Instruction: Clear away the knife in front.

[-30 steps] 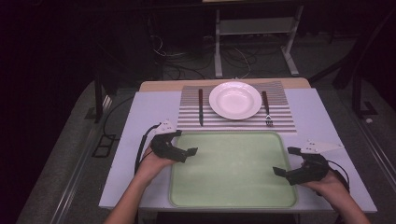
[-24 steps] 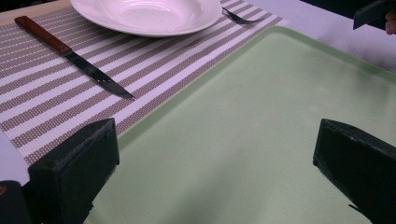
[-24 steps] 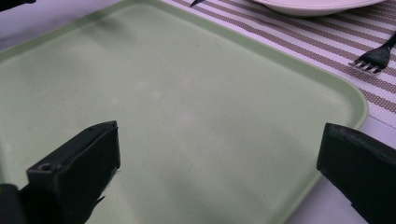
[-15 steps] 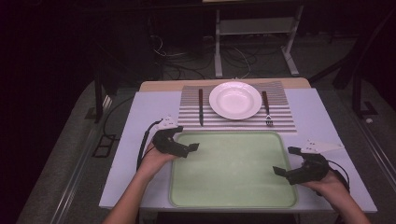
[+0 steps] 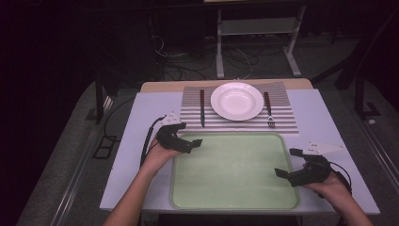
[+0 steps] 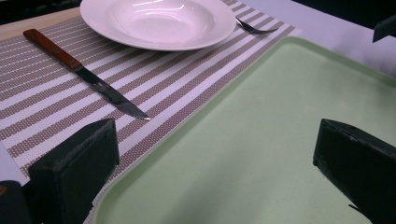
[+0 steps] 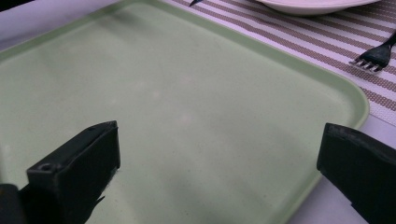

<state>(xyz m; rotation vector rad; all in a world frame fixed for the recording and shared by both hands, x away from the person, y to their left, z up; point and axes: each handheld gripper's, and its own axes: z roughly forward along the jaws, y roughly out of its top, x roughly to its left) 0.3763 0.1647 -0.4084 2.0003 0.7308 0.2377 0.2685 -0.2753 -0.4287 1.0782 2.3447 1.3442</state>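
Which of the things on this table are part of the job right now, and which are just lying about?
In the job: green tray, left gripper at its far left corner, right gripper at its right edge, both open.

Lying about: white plate, knife, fork, striped placemat.

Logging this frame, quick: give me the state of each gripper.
Left gripper: open, holding nothing, over the tray's far left corner.
Right gripper: open, holding nothing, over the tray's right edge.
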